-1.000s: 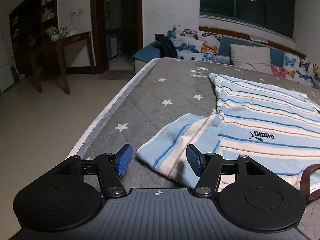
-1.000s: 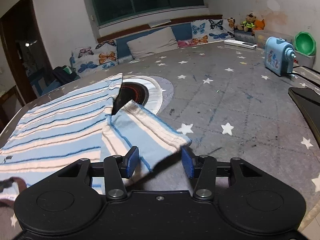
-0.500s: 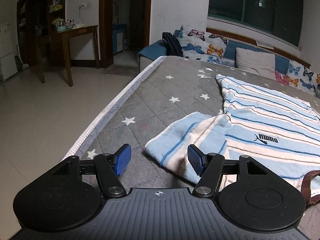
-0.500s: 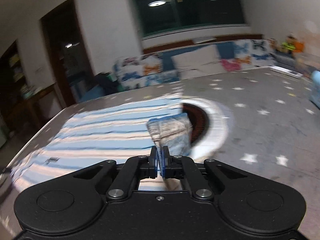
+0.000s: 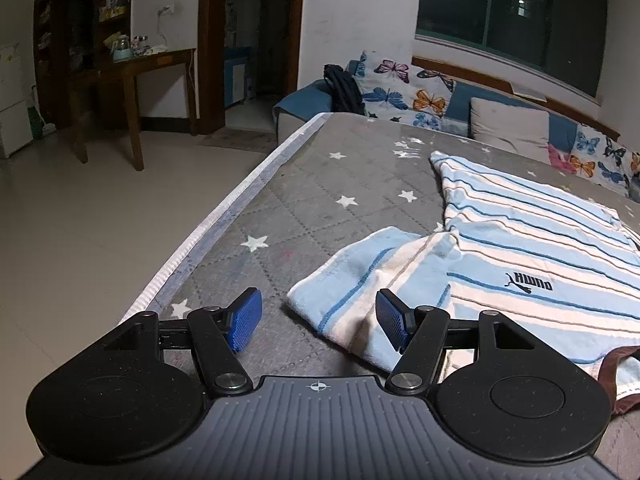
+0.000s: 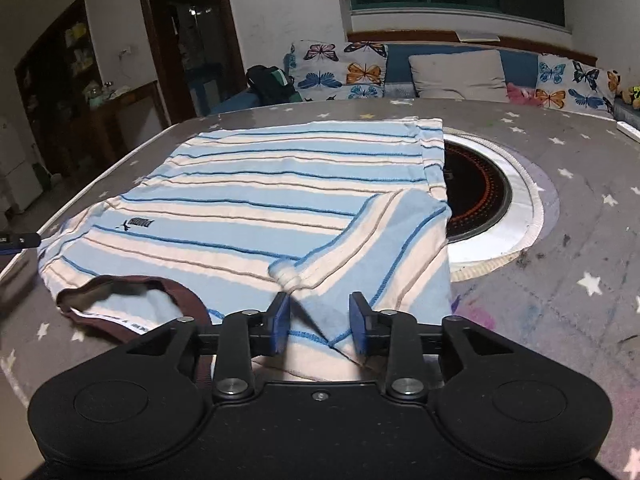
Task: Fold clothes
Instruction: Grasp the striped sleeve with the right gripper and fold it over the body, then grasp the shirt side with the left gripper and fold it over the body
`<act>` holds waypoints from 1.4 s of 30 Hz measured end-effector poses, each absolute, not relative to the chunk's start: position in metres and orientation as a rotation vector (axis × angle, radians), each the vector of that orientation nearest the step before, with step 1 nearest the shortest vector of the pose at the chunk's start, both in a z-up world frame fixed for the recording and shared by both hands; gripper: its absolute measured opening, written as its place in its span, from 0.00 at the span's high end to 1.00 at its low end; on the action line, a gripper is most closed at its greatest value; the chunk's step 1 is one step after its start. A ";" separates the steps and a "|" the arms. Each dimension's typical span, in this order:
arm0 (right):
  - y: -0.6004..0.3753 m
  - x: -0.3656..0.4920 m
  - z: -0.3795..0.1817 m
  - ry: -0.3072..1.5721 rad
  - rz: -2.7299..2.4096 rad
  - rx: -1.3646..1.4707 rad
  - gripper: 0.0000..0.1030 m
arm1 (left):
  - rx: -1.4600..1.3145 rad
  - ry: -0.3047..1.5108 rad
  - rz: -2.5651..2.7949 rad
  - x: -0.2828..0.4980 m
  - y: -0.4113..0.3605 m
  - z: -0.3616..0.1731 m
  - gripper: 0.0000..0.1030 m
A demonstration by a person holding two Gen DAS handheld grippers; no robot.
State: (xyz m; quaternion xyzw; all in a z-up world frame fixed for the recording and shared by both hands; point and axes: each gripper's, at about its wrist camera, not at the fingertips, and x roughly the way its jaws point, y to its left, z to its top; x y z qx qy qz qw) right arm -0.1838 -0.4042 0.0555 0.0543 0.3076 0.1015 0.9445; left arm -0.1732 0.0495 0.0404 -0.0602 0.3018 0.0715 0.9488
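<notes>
A light-blue and cream striped T-shirt [image 5: 540, 240] [image 6: 260, 184] lies flat on the grey star-patterned table cover [image 5: 320, 208], with its brown collar [image 6: 120, 284] toward me. My left gripper [image 5: 318, 322] is open and hovers low over the left sleeve [image 5: 360, 276]. The sleeve's corner sits between the pads but is not pinched. In the right wrist view the right sleeve [image 6: 384, 240] is folded over onto the shirt body. My right gripper [image 6: 319, 326] has its jaws opening. The sleeve's hem lies loose between them.
A round dark hotplate with a white ring [image 6: 476, 188] is set in the table just right of the shirt. The table's left edge [image 5: 224, 216] drops to a tiled floor. Butterfly cushions [image 6: 340, 72] line the sofa behind, and a wooden side table [image 5: 132, 68] stands far left.
My right gripper shut on the right sleeve, carried it left over the shirt body, and its jaws have now parted. My left gripper stayed open in place.
</notes>
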 end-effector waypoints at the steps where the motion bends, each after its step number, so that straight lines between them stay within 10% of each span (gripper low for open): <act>1: -0.407 -0.184 0.058 0.613 0.205 0.124 0.65 | -0.127 0.615 0.146 -0.173 0.050 0.040 0.38; 33: -0.419 -0.136 0.038 0.655 0.106 0.065 0.68 | -0.194 0.675 0.186 -0.154 0.050 0.024 0.38; 42: -0.417 -0.145 0.038 0.657 0.104 0.054 0.68 | -0.279 0.660 0.191 -0.142 0.051 0.022 0.88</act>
